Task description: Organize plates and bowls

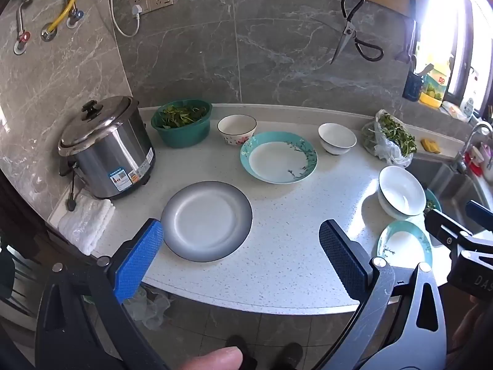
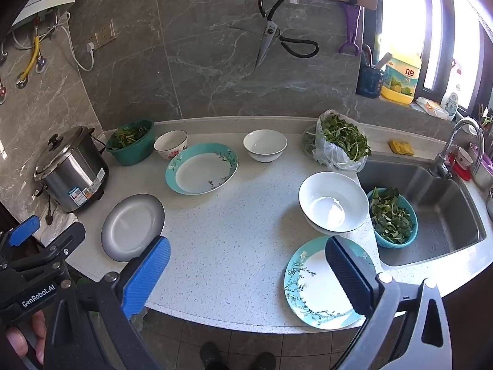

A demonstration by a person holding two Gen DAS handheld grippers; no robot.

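Observation:
On the speckled counter (image 1: 277, 265) lie a grey-rimmed plate (image 1: 206, 220) (image 2: 132, 226), a teal floral plate at the back (image 1: 279, 157) (image 2: 201, 168) and another teal floral plate at the front right (image 1: 403, 245) (image 2: 320, 286). A flower-patterned bowl (image 1: 236, 129) (image 2: 170, 144), a small white bowl (image 1: 336, 138) (image 2: 265, 145) and a large white bowl (image 1: 401, 191) (image 2: 333, 203) stand upright. My left gripper (image 1: 242, 256) is open and empty, held above the front edge by the grey plate. My right gripper (image 2: 248, 274) is open and empty, beside the front teal plate.
A steel cooker (image 1: 106, 148) and a folded white towel (image 1: 84, 222) sit at the left. A green basin of greens (image 1: 181, 123) is at the back. A bag of greens (image 2: 340, 145) lies by the sink (image 2: 437, 212), which holds a teal colander (image 2: 393, 217). Scissors (image 2: 271, 34) hang on the wall.

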